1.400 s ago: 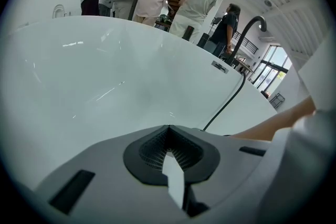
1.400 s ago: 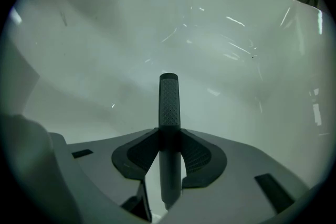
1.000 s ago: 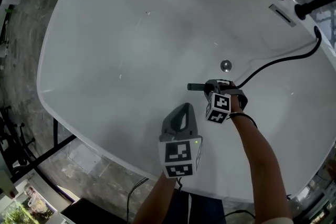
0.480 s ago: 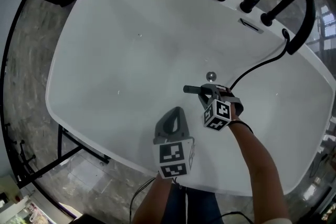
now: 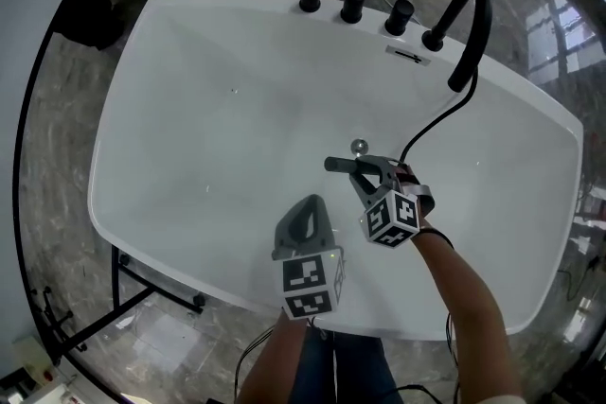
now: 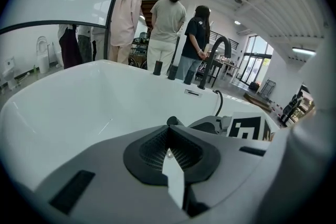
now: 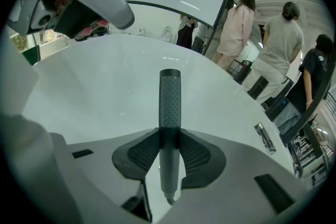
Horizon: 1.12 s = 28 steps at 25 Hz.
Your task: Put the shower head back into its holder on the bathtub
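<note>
Over the middle of the white bathtub (image 5: pixel 180 99), the right hand-held gripper (image 5: pixel 365 168) holds the black shower head (image 5: pixel 341 165). Jaws clamped on its handle, pads touching both sides. Perforated stick end pokes out past the jaws, toward the left in the head view. Right gripper view: shower head (image 7: pixel 169 105) runs straight up between the pads, right hand-held gripper (image 7: pixel 169 136) narrow around it. Shower head is up off the tub floor, just beside and above the drain (image 5: pixel 359 147), not in any holder.

Black hose (image 5: pixel 428 121) runs from the shower head up to the far rim, ending under the tip of the curved black spout (image 5: pixel 473 0). Three black knobs (image 5: pixel 352 4) sit in a row on that rim, left of the spout; an overflow slot (image 5: pixel 409 56) is just below them.

Left hand-held gripper (image 5: pixel 308 205) is near the right one, over the near side of the tub. Left gripper view: left hand-held gripper (image 6: pixel 168 145) has its jaws together, nothing between them.

Three people (image 6: pixel 167 21) stand beyond the far rim, backs turned.
</note>
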Each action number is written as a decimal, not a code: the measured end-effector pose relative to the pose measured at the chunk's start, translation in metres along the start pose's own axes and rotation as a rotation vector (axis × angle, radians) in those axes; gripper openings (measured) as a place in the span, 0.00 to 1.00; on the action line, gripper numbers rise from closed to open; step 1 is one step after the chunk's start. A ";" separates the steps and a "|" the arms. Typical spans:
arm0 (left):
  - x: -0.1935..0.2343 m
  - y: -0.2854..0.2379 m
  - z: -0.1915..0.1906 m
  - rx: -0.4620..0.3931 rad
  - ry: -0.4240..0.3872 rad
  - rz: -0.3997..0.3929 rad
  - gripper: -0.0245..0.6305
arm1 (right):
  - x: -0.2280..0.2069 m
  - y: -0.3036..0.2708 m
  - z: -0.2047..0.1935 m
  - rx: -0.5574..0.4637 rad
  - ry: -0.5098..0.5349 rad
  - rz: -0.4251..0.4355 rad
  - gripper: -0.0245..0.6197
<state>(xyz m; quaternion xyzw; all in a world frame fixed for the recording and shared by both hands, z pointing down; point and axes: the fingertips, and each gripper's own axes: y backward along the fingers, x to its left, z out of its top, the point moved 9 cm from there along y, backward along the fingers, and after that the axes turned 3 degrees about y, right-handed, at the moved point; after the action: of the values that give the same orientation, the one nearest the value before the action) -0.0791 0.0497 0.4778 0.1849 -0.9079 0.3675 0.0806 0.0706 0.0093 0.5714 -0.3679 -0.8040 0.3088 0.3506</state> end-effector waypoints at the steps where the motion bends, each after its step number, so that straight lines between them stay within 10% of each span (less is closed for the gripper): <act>1: -0.003 0.001 0.003 -0.002 -0.002 -0.005 0.03 | -0.004 0.007 0.000 -0.008 -0.011 -0.016 0.23; 28: -0.069 0.004 0.041 -0.034 -0.079 -0.084 0.03 | -0.079 0.174 -0.023 -0.187 -0.285 -0.452 0.23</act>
<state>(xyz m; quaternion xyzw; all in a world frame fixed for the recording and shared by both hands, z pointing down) -0.0175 0.0428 0.4268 0.2359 -0.9079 0.3406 0.0631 0.1926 0.0444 0.4261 -0.1630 -0.9318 0.1958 0.2586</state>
